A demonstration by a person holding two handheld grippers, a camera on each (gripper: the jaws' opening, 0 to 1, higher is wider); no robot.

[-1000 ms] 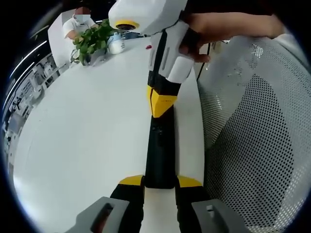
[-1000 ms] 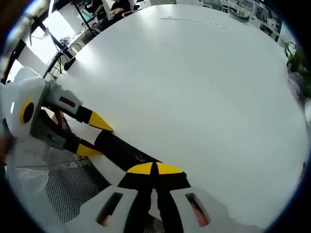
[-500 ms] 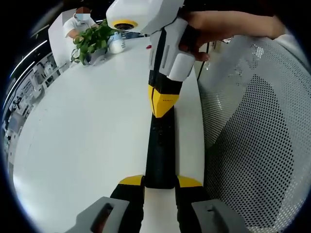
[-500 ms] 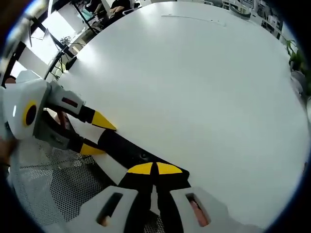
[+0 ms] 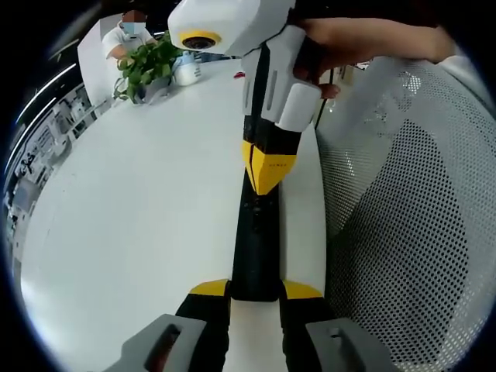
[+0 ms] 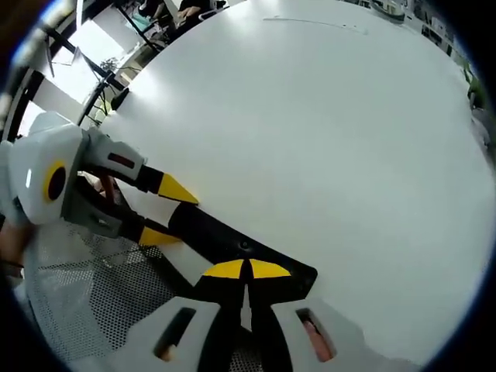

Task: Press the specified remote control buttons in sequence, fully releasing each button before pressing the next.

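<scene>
A long black remote control (image 5: 256, 248) is seen lying on the white table (image 5: 132, 209) near its edge, beside a white mesh chair (image 5: 411, 232). Its near end is clamped between the yellow-tipped jaws of the left gripper (image 5: 256, 291). In the left gripper view, the right gripper (image 5: 266, 184) is held by a hand (image 5: 349, 43), its jaws drawn together to a point and set on the remote's face. A potted plant (image 5: 147, 66) is stood at the table's far side.

Right tool (image 6: 248, 269) tips together on black remote (image 6: 225, 242).
</scene>
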